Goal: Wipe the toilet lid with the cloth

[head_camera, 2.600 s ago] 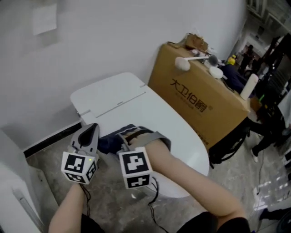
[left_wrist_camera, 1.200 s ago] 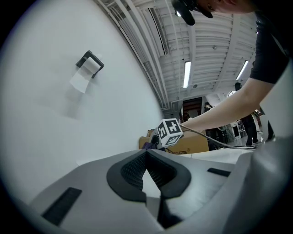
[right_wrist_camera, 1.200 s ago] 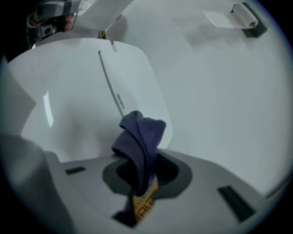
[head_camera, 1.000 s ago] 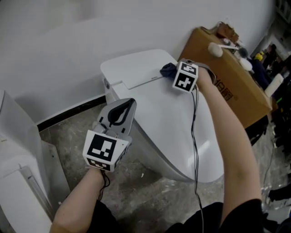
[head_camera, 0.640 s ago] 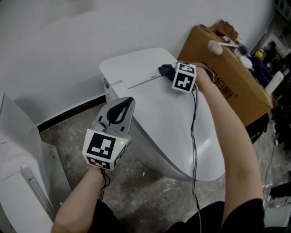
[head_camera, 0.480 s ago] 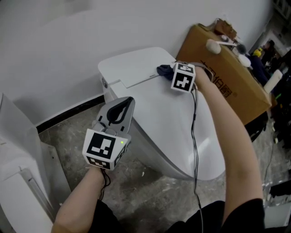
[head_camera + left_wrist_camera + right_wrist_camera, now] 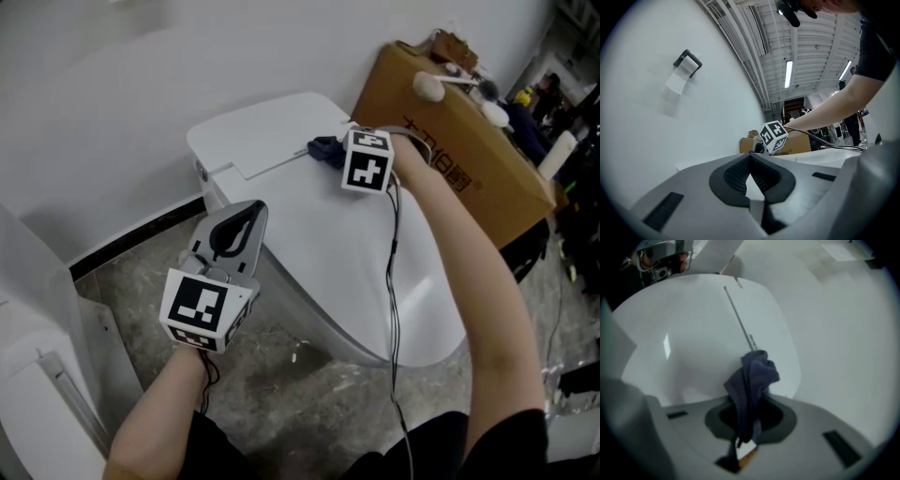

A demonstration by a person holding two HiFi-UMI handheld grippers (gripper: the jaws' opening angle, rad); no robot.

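The white toilet lid point(image 7: 328, 244) lies shut and fills the middle of the head view. A dark blue cloth point(image 7: 323, 148) rests bunched at the lid's back end, near the hinge line. My right gripper point(image 7: 334, 153) is shut on the cloth point(image 7: 752, 380), which hangs from between its jaws over the lid point(image 7: 689, 338). My left gripper point(image 7: 234, 223) hovers off the toilet's left side above the floor, shut with nothing in it; its own view point(image 7: 750, 180) shows the jaws pressed together.
A large cardboard box point(image 7: 450, 131) stands right of the toilet with brushes on top. The tank cover point(image 7: 253, 131) sits behind the lid against the white wall. Grey stone floor point(image 7: 122, 272) lies left; a white panel point(image 7: 37, 375) stands at far left.
My right gripper carried the cloth from the lid's front end up to its back end near the hinge, then slid slightly left. The left gripper stayed beside the toilet.
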